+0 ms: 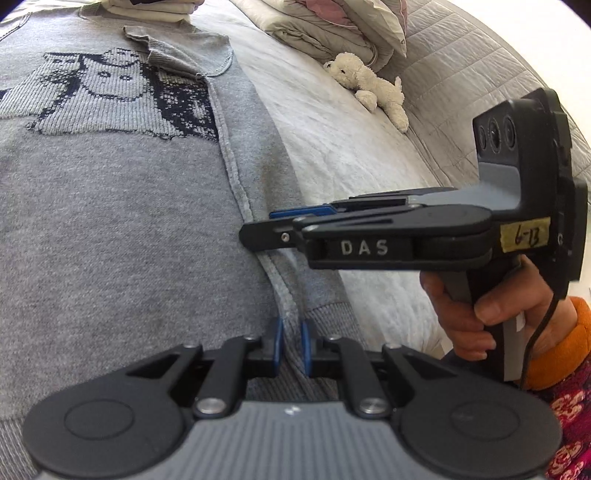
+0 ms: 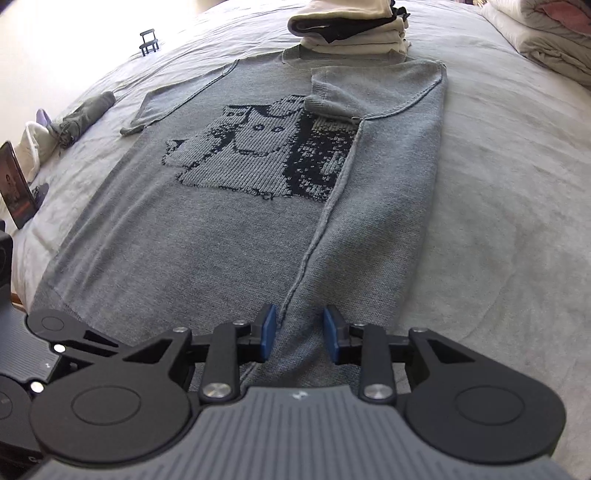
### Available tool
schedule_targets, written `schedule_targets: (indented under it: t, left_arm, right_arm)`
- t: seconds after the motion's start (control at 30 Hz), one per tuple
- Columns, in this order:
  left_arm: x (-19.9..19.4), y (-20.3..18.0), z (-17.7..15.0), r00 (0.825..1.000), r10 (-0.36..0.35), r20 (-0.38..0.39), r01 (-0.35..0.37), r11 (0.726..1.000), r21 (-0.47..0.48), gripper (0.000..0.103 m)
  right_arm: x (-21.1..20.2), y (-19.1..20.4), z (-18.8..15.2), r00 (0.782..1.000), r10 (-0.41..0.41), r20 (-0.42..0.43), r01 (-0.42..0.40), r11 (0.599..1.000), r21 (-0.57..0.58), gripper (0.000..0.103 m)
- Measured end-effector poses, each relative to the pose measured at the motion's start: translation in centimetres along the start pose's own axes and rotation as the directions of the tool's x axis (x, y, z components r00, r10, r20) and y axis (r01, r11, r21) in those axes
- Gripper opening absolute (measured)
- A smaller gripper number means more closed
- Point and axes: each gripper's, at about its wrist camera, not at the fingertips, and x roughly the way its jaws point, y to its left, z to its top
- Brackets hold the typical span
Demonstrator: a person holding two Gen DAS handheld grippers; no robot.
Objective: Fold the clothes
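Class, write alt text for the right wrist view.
A grey sweater with a dark knitted picture lies flat on a pale bed, its right side folded inward. The right claw hovers open over the hem, with folded clothes stacked beyond the collar.

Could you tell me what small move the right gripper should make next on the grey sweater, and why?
Probably close the right gripper on the folded edge seam of the grey sweater. Its jaws stand open over that seam near the hem, while the left gripper already pinches the same edge, so both could then lift it together.
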Motion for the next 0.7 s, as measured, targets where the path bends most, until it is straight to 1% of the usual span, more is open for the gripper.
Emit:
schedule_targets:
  t: [0.03, 0.07, 0.1, 0.13, 0.2, 0.23, 0.27, 0.3, 0.37, 0.4, 0.47, 0.57, 0.63, 0.7]
  left_arm:
    - [0.0, -0.1, 0.0, 1.0, 0.001, -0.001, -0.001, 1.0, 0.002, 0.01]
    - [0.0, -0.2, 0.0, 1.0, 0.002, -0.002, -0.002, 1.0, 0.004, 0.009]
    - [-0.1, -0.4, 0.0, 1.0, 0.006, -0.002, -0.006, 1.0, 0.022, 0.007]
    - [-0.2, -0.6, 0.0, 1.0, 0.011, -0.002, -0.011, 0.999, 0.04, 0.007]
    - [-0.5, -1.0, -0.1, 1.0, 0.02, -0.003, -0.02, 0.997, 0.075, 0.007]
    - [-0.6, -1.2, -0.1, 1.0, 0.025, -0.003, -0.024, 0.995, 0.093, 0.007]
    - [-0.7, -1.4, -0.1, 1.0, 0.029, -0.003, -0.029, 0.993, 0.111, 0.009]
    - [-0.7, -1.4, -0.1, 0.999, 0.033, -0.004, -0.033, 0.993, 0.116, 0.011]
    - [-0.7, -1.4, 0.0, 0.999, 0.041, -0.006, -0.04, 0.991, 0.127, 0.014]
    - [-0.7, -1.4, 0.0, 0.999, 0.046, -0.006, -0.044, 0.99, 0.132, 0.02]
    - [-1.5, -1.2, 0.4, 0.998, 0.046, 0.036, -0.05, 0.989, 0.136, 0.03]
    - [-2.1, -1.3, 0.7, 0.993, 0.046, 0.105, -0.062, 0.987, 0.151, 0.031]
    - [-2.1, -1.0, 0.8, 0.99, 0.036, 0.133, -0.054, 0.989, 0.137, 0.029]
    - [-1.7, -0.9, 0.8, 0.992, 0.039, 0.119, -0.056, 0.989, 0.139, 0.029]
  right_arm:
    - [0.1, 0.5, -0.2, 1.0, -0.019, 0.005, 0.019, 0.999, -0.033, 0.029]
    - [0.1, 0.8, -0.2, 0.999, -0.029, 0.013, 0.03, 0.998, -0.053, 0.014]
    - [-0.2, 0.8, -0.2, 0.999, -0.026, 0.024, 0.027, 0.998, -0.055, 0.008]
    - [-0.6, 0.6, -0.2, 0.999, -0.007, 0.04, 0.009, 0.999, -0.046, 0.008]
    - [-1.8, -0.4, 0.1, 0.994, 0.074, 0.083, -0.074, 0.997, 0.004, 0.008]
    - [-2.1, -0.8, 0.2, 0.991, 0.098, 0.091, -0.101, 0.995, 0.025, 0.009]
    - [-2.2, -1.2, 0.3, 0.989, 0.111, 0.094, -0.116, 0.992, 0.044, 0.014]
    - [-2.0, -1.4, 0.3, 0.991, 0.102, 0.084, -0.107, 0.993, 0.054, 0.015]
    - [-1.7, -1.6, 0.4, 0.994, 0.08, 0.069, -0.084, 0.994, 0.063, 0.019]
    - [-1.7, -1.7, 0.4, 0.995, 0.071, 0.066, -0.075, 0.995, 0.068, 0.02]
    - [-2.2, -1.9, 0.6, 0.992, 0.081, 0.093, -0.089, 0.993, 0.084, 0.02]
    - [-2.8, -2.3, 0.9, 0.984, 0.105, 0.143, -0.121, 0.986, 0.111, 0.02]
    - [-2.6, -2.4, 1.0, 0.983, 0.108, 0.148, -0.126, 0.985, 0.119, 0.02]
    - [-1.8, -2.2, 1.0, 0.987, 0.105, 0.125, -0.119, 0.986, 0.115, 0.02]
